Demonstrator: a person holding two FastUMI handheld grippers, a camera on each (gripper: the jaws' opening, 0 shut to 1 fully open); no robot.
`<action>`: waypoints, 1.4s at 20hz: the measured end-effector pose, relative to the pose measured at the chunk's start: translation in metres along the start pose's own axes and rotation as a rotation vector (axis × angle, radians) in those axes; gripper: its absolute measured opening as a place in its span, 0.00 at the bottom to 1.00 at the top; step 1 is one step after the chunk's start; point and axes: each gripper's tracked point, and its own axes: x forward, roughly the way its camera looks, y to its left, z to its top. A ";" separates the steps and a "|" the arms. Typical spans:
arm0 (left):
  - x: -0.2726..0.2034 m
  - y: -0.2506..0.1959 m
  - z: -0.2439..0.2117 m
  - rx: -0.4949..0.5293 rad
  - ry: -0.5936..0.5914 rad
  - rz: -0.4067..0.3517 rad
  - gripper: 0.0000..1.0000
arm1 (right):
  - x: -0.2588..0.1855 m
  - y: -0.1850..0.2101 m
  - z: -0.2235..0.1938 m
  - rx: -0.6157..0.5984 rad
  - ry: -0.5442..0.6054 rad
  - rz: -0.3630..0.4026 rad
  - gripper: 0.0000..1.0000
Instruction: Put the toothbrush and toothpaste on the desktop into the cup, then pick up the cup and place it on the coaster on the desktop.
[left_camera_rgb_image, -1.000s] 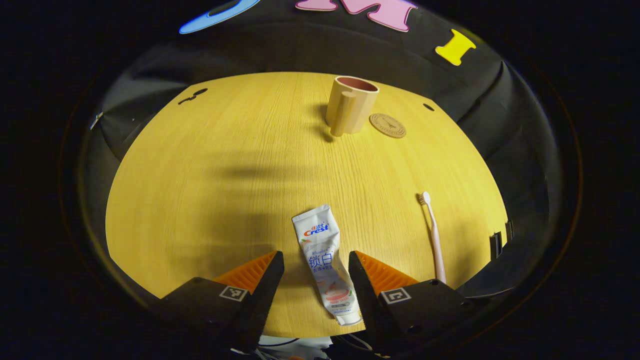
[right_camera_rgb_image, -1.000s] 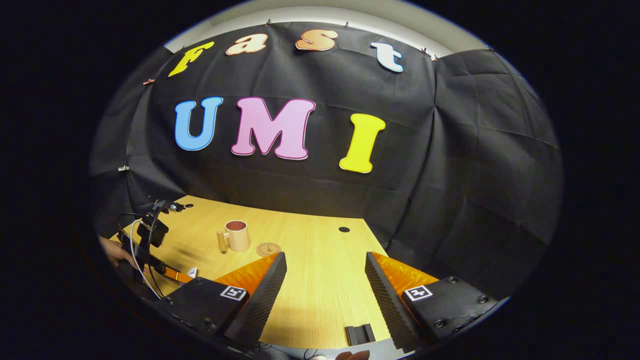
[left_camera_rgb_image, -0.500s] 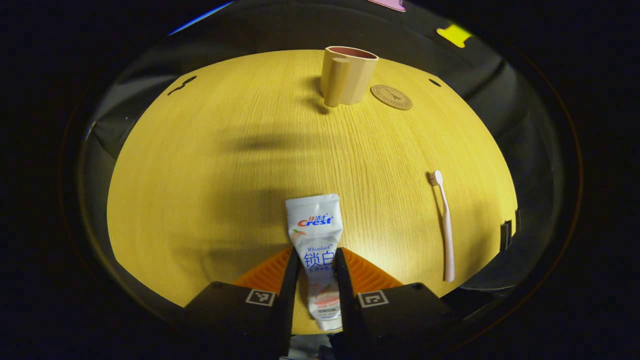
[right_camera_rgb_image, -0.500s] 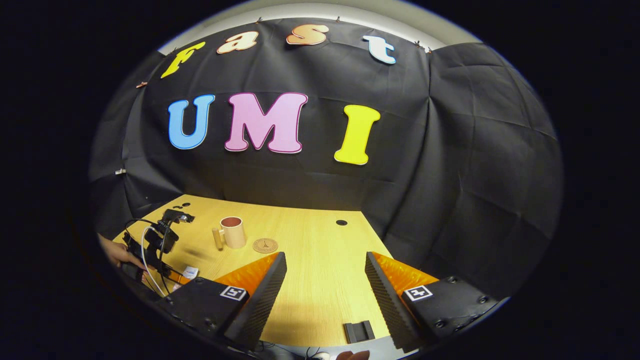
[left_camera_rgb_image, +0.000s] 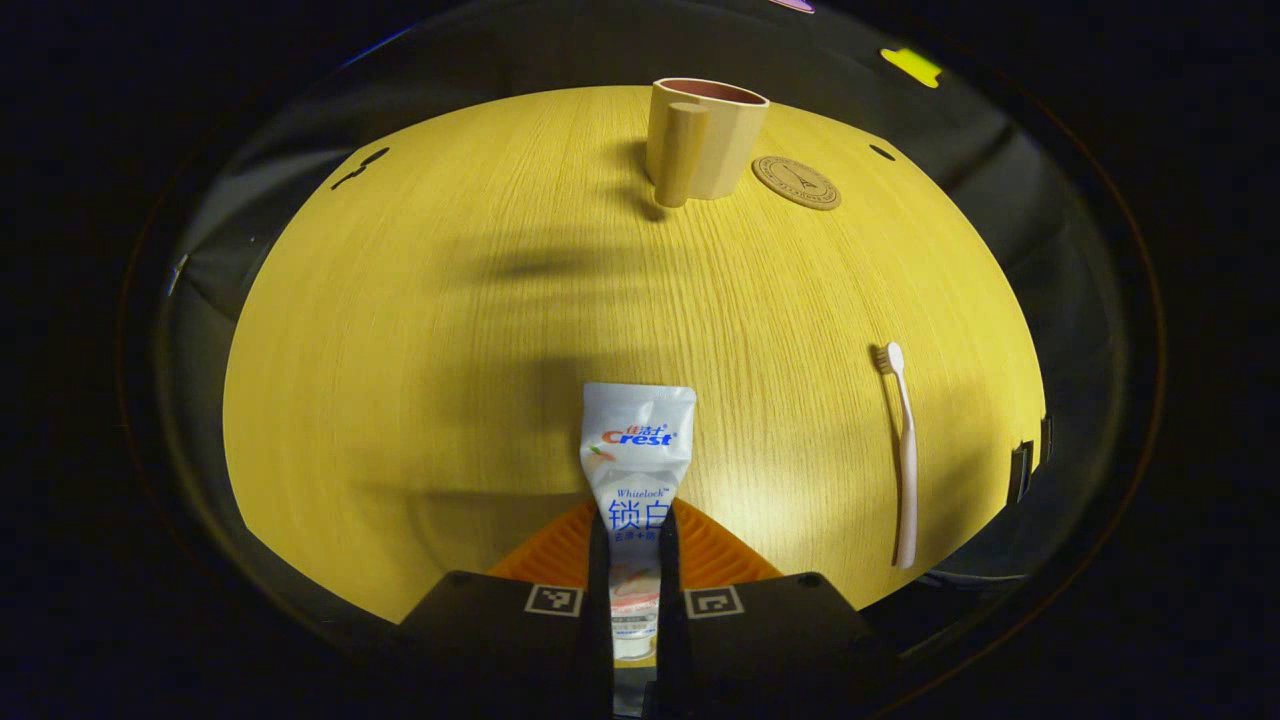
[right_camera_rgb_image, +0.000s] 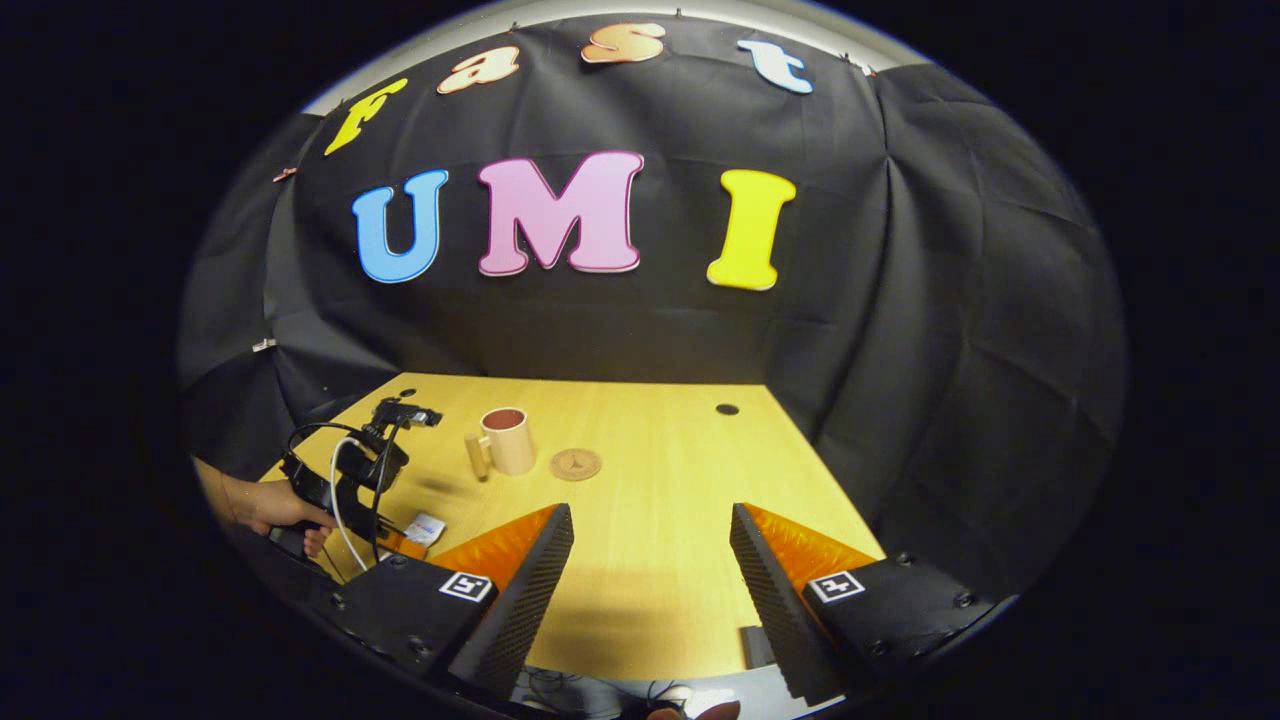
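The left gripper (left_camera_rgb_image: 633, 545) is clamped on the toothpaste (left_camera_rgb_image: 636, 462), whose flat end sticks out ahead of its fingers; the toothbrush (left_camera_rgb_image: 903, 450) lies on the desk (left_camera_rgb_image: 420, 330) to its right; cup (left_camera_rgb_image: 703, 138) and coaster (left_camera_rgb_image: 796, 182) sit far ahead; the right gripper (right_camera_rgb_image: 650, 570) hangs spread apart above the desk.

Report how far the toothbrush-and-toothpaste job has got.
Done: nothing is in the cup yet. In hand: the left gripper is shut on the toothpaste. Left: toothbrush lies on the desktop; cup stands beside the coaster; right gripper open.
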 end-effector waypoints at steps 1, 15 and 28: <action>0.001 -0.002 -0.003 -0.001 -0.007 0.001 0.22 | 0.005 0.008 -0.008 0.014 0.036 0.017 0.98; -0.089 0.035 -0.053 -0.115 -0.144 -0.076 0.20 | 0.084 0.109 -0.142 -0.052 0.498 0.157 0.99; -0.108 0.071 -0.101 -0.200 -0.145 -0.081 0.20 | 0.138 0.131 -0.192 -0.118 0.710 0.102 0.82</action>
